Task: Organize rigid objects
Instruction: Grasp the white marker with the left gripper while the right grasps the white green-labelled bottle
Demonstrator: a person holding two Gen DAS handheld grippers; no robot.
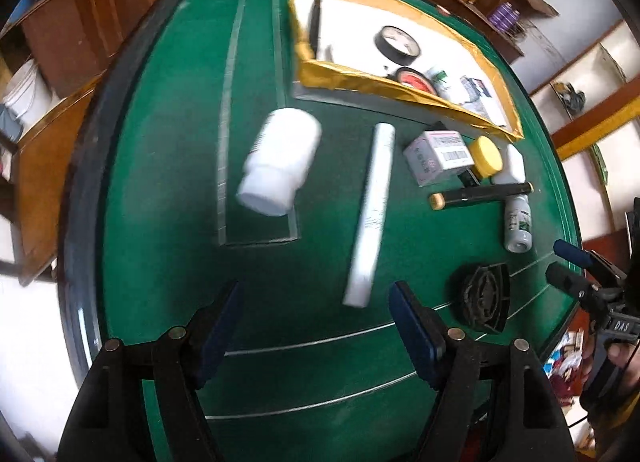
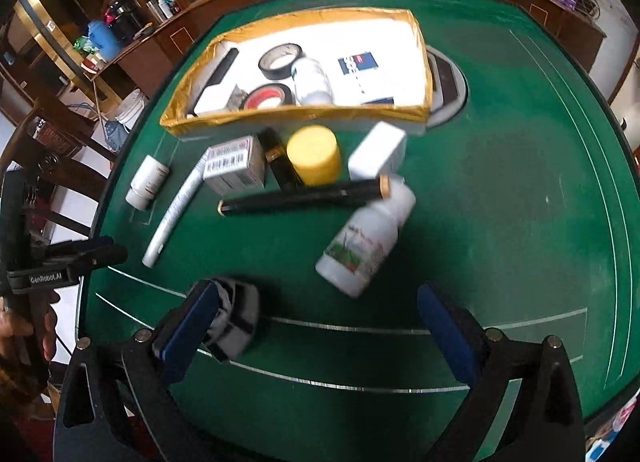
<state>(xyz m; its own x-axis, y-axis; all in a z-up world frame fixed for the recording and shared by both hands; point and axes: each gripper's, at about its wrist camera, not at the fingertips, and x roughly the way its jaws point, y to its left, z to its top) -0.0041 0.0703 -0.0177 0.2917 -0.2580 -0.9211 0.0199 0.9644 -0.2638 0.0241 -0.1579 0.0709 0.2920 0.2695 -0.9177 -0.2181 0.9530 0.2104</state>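
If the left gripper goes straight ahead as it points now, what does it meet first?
Probably the long white tube: the left gripper has open, empty jaws, and the tube's near end lies just ahead between them. Depth is hard to judge; bare green table could come first.

Each view is taken from above its own fingers, angled steeply down at the green counter [image 1: 168, 166] from close range. The gold-edged box [image 1: 400, 96], white tube [image 1: 370, 214] and black pen [image 1: 480, 194] are shared by both.
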